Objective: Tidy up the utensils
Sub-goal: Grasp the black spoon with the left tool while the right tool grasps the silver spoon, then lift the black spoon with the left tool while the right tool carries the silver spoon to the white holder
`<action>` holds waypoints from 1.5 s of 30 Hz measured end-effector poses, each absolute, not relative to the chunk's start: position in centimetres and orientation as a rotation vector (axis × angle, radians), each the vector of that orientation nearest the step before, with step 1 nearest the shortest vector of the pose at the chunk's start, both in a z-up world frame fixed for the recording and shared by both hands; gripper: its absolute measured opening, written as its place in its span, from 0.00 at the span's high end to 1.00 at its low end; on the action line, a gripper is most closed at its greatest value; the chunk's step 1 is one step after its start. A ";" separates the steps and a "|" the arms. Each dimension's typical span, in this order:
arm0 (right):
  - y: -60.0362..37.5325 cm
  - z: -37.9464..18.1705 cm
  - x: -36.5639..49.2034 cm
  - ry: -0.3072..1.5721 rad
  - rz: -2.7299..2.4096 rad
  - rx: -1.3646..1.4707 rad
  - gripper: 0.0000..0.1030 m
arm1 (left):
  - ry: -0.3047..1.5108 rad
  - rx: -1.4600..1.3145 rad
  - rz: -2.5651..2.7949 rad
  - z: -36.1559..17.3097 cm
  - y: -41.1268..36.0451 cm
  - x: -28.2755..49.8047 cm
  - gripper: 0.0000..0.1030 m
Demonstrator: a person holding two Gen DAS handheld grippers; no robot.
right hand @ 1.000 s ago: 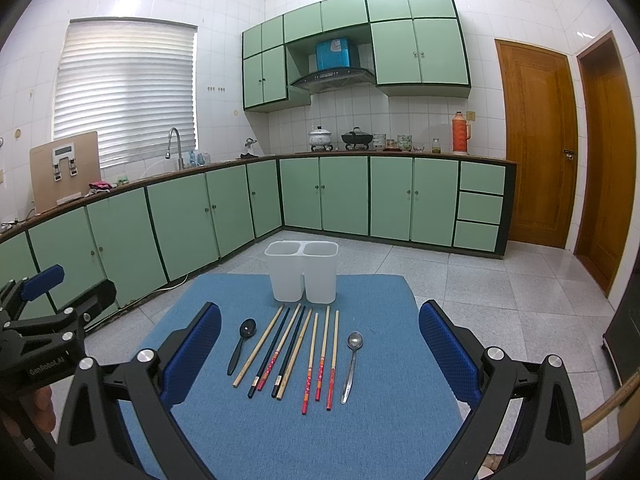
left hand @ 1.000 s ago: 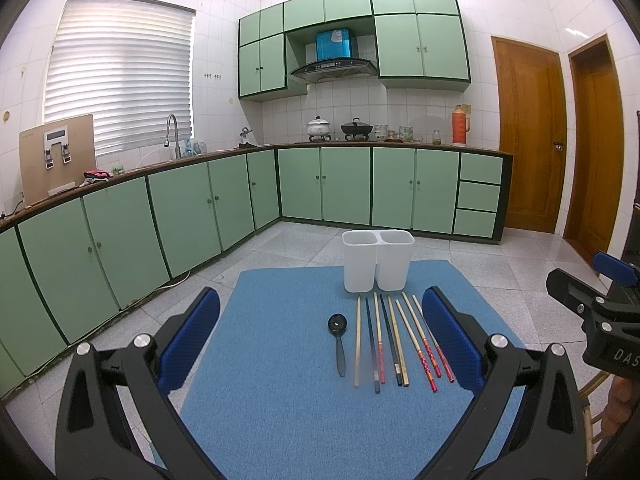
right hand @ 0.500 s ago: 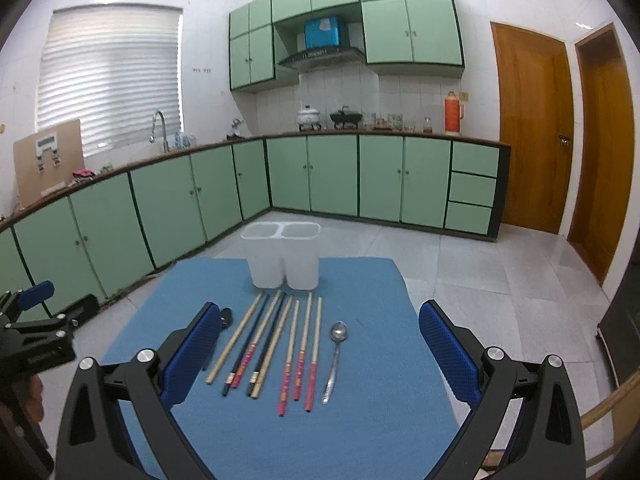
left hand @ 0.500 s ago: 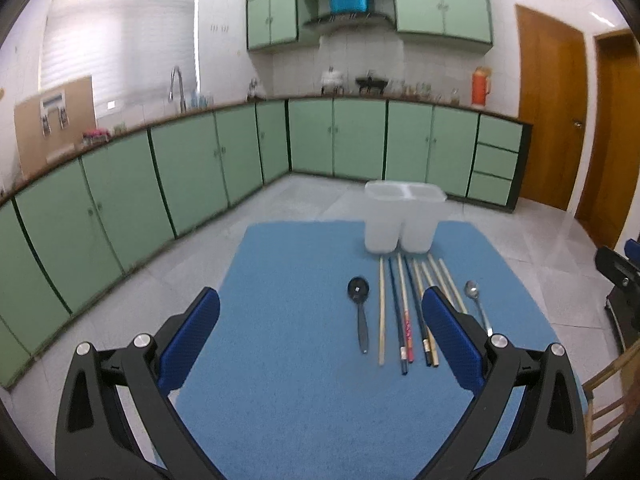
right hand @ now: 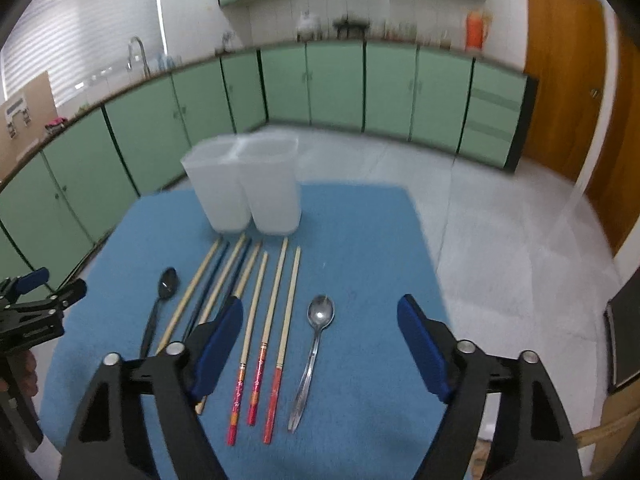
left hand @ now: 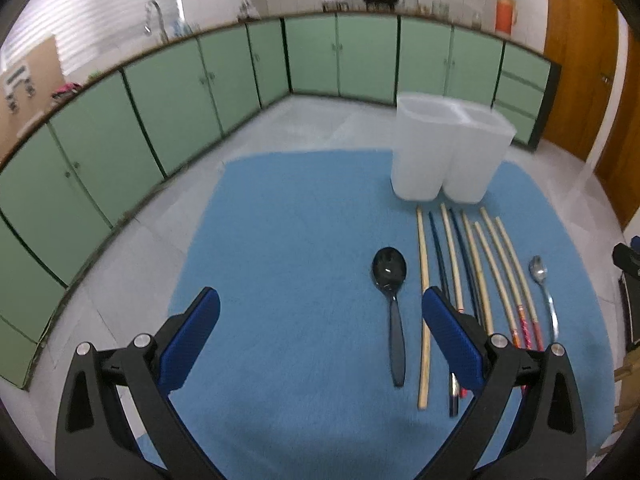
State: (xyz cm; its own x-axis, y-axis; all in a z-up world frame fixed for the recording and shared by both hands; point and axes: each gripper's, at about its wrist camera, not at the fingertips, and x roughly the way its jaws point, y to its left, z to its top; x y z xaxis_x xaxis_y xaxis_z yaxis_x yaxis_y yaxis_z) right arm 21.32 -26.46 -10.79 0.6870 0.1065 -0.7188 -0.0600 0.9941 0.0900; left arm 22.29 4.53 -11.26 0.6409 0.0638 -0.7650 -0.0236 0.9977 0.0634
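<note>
A blue mat [left hand: 280, 220] holds a white two-compartment holder [left hand: 448, 156] at its far edge. In front of the holder lie a black spoon [left hand: 390, 276], several chopsticks [left hand: 452, 256] and a metal spoon [left hand: 540, 276]. My left gripper [left hand: 320, 296] hovers open over the mat, with the black spoon seen just inside its right finger and untouched. In the right wrist view the holder [right hand: 244, 184], chopsticks [right hand: 274, 300] and black spoon [right hand: 166, 284] show again. My right gripper [right hand: 321, 302] hangs above the metal spoon [right hand: 316, 344]. Its jaws are closing and the pads are clear of the spoon.
Green base cabinets [left hand: 224, 80] curve round behind the mat, with tiled floor [right hand: 500, 220] beyond its far and right edges. A wooden door [right hand: 560, 80] stands at the right. The left gripper's body [right hand: 36, 304] and a hand [right hand: 22, 368] show at the mat's left edge.
Both grippers have moved forward and tipped down toward the mat, so the utensils look larger and closer. The right gripper's jaws have narrowed. No utensil has moved.
</note>
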 end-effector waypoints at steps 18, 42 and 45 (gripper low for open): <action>-25.8 -19.0 31.5 1.202 0.106 0.117 0.49 | 1.179 0.045 -0.028 -17.4 3.2 31.4 0.28; -26.8 -18.5 30.7 1.150 0.146 0.162 0.73 | 1.150 -0.092 -0.203 -17.7 2.6 31.7 0.97; -26.7 -17.2 29.8 1.092 0.152 0.142 0.73 | 1.089 -0.079 -0.219 -16.8 1.8 30.6 0.97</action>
